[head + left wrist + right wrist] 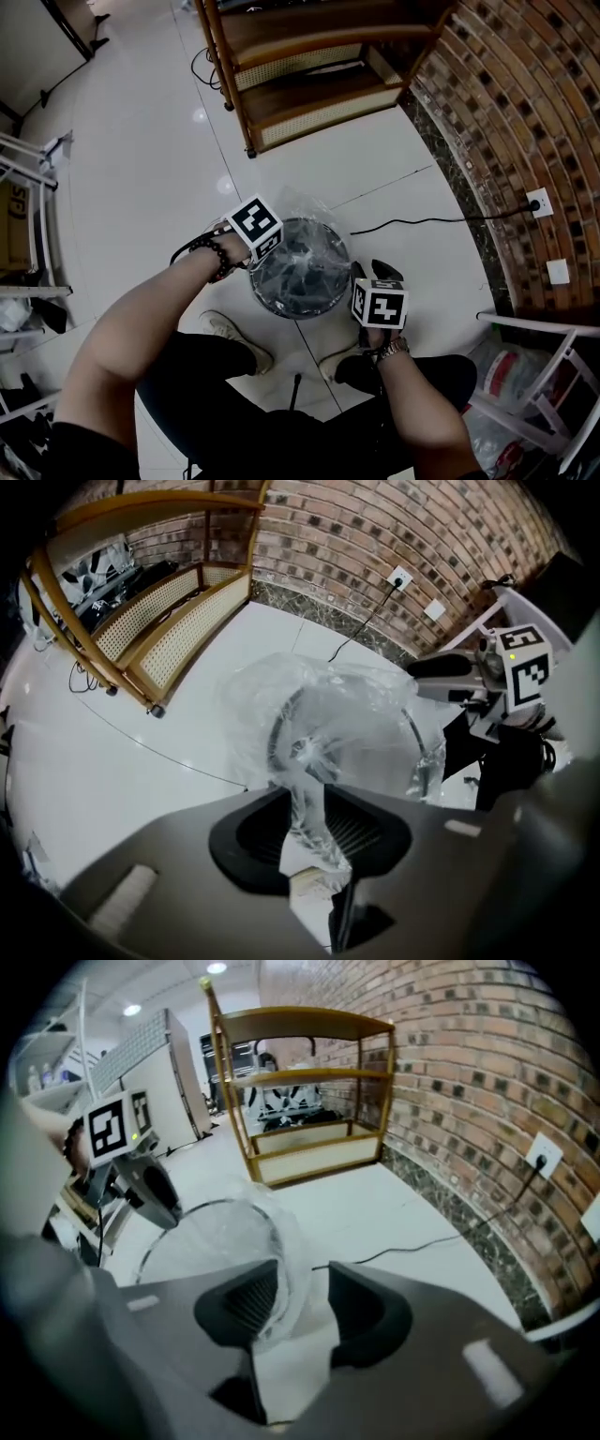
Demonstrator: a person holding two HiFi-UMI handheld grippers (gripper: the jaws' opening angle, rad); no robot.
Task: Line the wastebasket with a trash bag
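A round dark wastebasket (298, 281) stands on the white floor with a clear trash bag (307, 208) draped in and over its rim. My left gripper (257, 262) is at the rim's left side; in the left gripper view its jaws (307, 803) stand slightly apart with a twisted strand of the bag (314, 761) running between the pads. My right gripper (368, 277) is at the right side of the rim. Its jaws (305, 1302) are open, and the bag's film (281, 1251) and the rim lie in the gap, nearer the left pad.
A wooden shelf unit (309, 75) stands beyond the basket. The brick wall (525, 112) runs along the right, with a socket (538, 201) and a black cable (422, 223) across the floor. The person's shoes (236, 339) are just in front of the basket. White frames (553, 375) stand at the right.
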